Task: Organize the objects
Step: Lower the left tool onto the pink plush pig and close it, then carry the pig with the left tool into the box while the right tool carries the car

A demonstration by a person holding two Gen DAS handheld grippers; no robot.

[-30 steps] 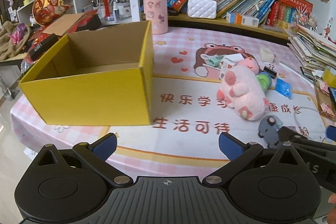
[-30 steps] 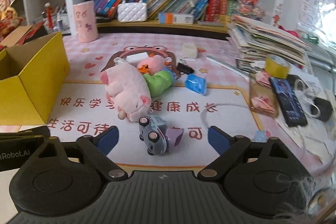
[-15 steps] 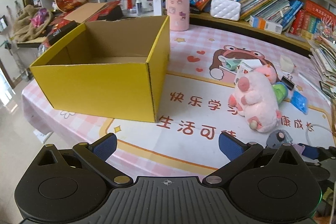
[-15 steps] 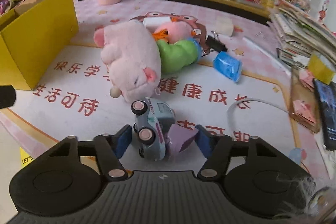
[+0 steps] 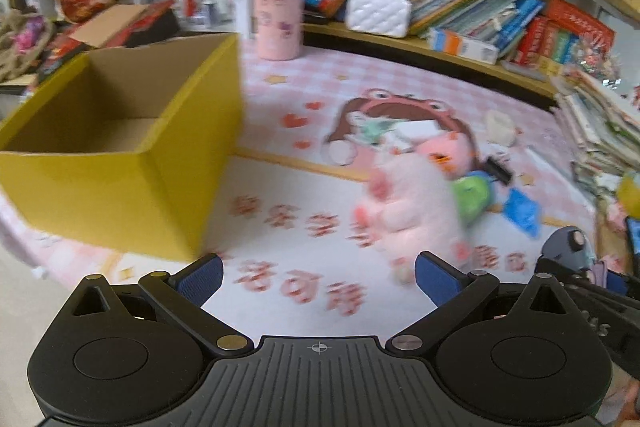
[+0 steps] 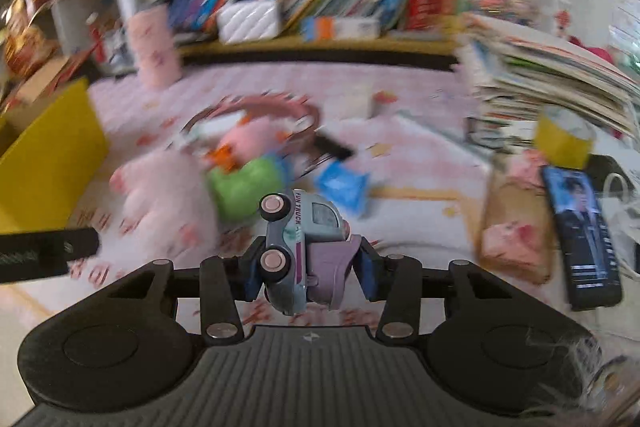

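**Toy truck pinched & off the mat; box waiting empty**

The right gripper [image 6: 306, 269] was pressed in on the toy truck [image 6: 304, 251], pads on its sides, truck tipped nose-up w/ wheels facing left, apparently lifted above the surface [image 6: 420, 155]. Side grip made sense: a narrow body gives flat faces to squeeze.

The left gripper [image 5: 318, 273] was spread wide, holding nothing, hovering near the yellow box [image 5: 120, 163], which sat open-topped at the left edge, looking empty, prob. the drop spot. The pink plush [image 5: 408, 211], green toy [image 5: 472, 195] & blue packet [image 5: 522, 209] lay clustered mid-mat, well apart from the box. Both views were blurred.
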